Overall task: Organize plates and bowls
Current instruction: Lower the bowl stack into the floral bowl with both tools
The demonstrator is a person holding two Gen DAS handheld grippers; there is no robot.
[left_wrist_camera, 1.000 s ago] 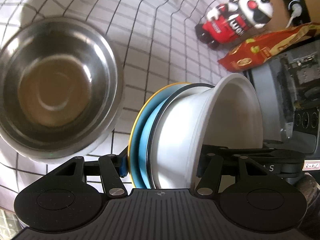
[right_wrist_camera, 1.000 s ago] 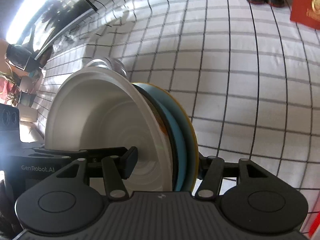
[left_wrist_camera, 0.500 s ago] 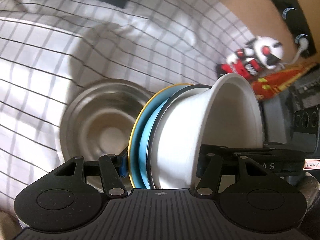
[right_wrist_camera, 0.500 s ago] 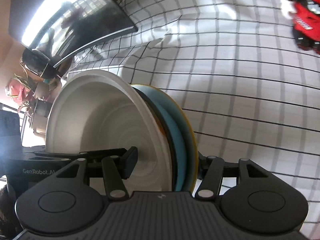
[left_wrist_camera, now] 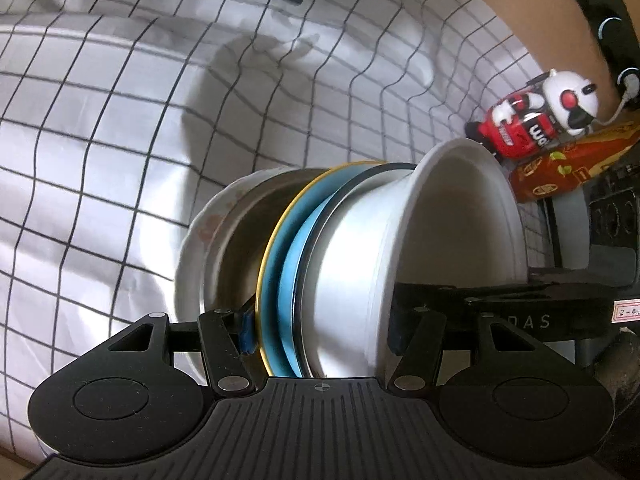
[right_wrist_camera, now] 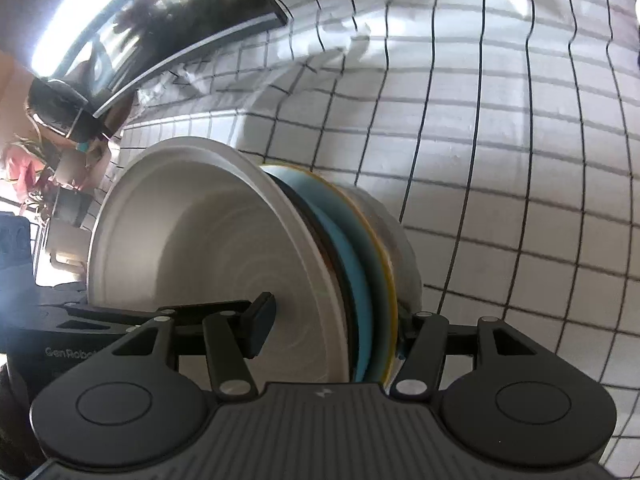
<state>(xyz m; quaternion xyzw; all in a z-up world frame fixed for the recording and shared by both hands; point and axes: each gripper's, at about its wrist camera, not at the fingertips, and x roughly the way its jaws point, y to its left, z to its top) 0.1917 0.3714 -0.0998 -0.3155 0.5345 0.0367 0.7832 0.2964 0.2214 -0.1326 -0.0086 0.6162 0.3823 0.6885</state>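
Observation:
A stack of a white bowl (left_wrist_camera: 448, 240), a dark-rimmed plate and a blue plate with a yellow rim (left_wrist_camera: 280, 268) is held from two sides. My left gripper (left_wrist_camera: 320, 330) is shut on it, one finger inside the bowl and one under the blue plate. My right gripper (right_wrist_camera: 332, 328) grips the white bowl (right_wrist_camera: 192, 256) and blue plate (right_wrist_camera: 364, 268) the same way. Just behind the stack a steel bowl (left_wrist_camera: 240, 236) sits on a white scalloped plate (left_wrist_camera: 192, 240), also visible as a pale edge (right_wrist_camera: 404, 236). Whether the stack touches it I cannot tell.
A white checked cloth (left_wrist_camera: 100, 140) covers the table and lies wrinkled. A red and white toy figure (left_wrist_camera: 536, 120) and an orange snack bag (left_wrist_camera: 560, 172) stand at the back right. A dark screen (right_wrist_camera: 168, 28) leans at the right wrist view's upper left.
Both grippers carried the stack across the cloth. The steel bowl, earlier off to the left, now sits directly behind the stack, and the scalloped plate under it has come into view.

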